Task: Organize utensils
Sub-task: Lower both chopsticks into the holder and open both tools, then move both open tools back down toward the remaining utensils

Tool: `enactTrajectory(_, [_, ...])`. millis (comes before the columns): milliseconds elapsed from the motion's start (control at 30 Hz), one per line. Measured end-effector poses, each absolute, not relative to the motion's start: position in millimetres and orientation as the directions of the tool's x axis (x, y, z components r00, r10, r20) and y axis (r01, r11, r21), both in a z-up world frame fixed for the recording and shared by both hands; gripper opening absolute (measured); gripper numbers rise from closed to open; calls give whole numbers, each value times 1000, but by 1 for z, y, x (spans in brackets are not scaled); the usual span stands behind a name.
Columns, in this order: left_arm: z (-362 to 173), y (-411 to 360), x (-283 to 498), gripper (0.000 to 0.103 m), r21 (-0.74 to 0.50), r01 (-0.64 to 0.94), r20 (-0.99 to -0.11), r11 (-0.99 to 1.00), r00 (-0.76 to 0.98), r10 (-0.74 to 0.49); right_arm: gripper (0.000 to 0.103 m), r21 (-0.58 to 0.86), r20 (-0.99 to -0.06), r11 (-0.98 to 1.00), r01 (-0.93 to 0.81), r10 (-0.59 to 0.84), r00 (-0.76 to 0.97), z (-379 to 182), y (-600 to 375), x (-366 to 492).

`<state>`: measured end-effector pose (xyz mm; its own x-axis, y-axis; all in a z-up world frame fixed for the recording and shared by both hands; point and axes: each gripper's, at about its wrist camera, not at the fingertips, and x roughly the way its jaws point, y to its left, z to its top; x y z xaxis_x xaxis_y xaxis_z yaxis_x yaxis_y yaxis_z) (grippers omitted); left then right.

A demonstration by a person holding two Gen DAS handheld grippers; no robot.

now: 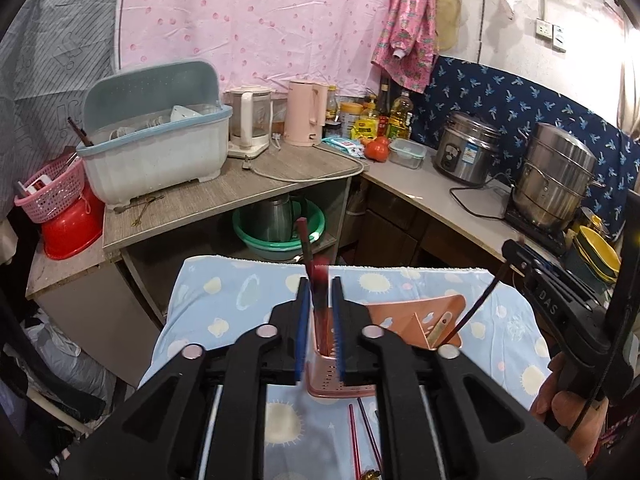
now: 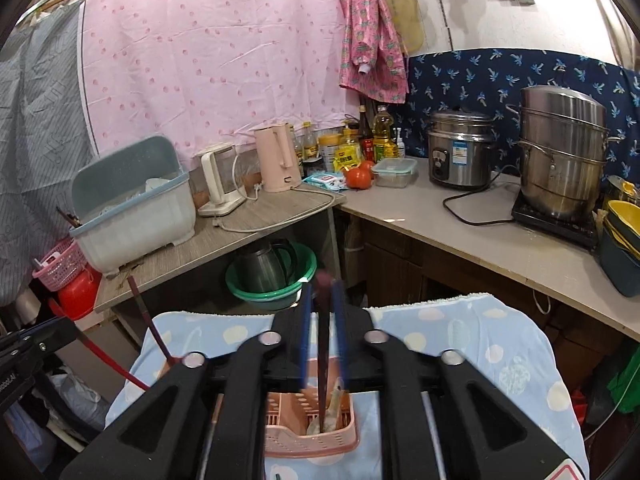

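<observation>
A table covered by a pale blue cloth (image 1: 224, 304) with sun and cloud prints fills the foreground. On it stands a pink utensil holder (image 1: 416, 320), a perforated plastic caddy with several compartments. The left gripper (image 1: 320, 308) hangs over the holder's near compartment, its blue pads closed on a dark red chopstick (image 1: 310, 264) whose lower end dips into that compartment. The right gripper (image 2: 323, 320) likewise pinches a dark chopstick (image 2: 323, 360) above the holder (image 2: 312, 436), its tip down beside a pale spoon (image 2: 334, 404). Two more red chopsticks (image 1: 360, 436) lie loose on the cloth near the holder.
</observation>
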<state>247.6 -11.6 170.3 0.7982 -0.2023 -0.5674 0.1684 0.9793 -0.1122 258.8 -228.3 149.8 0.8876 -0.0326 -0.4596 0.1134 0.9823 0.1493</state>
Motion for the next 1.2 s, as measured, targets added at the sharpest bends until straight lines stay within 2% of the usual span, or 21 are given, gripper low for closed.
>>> enactTrajectory(33, [171,-12,247,34,-108,163,-564,981,802,-196,45,153,-450,981,118,-38,892,151,-229,255])
enactTrajectory(67, [171,-11,246,38,-104,158,-556,982,809,-189,51,158,-435,980,123,-43,899,153,-230,251])
enactTrajectory(567, [177,-19,217,41,-98,174,-554,980,809,-199,52,173,-407,979,104,-25,913,171,-231,196])
enactTrajectory(1067, [160,-22,174,41,-131,197,-587,972,775,-236,52,197,-443,975,100,-3,896,149,-226,140])
enactTrajectory(1200, [147,-23,168,52,-179,155,-610,972,757,-233,52,191,-461,975,115,-14,888,143,-224,136])
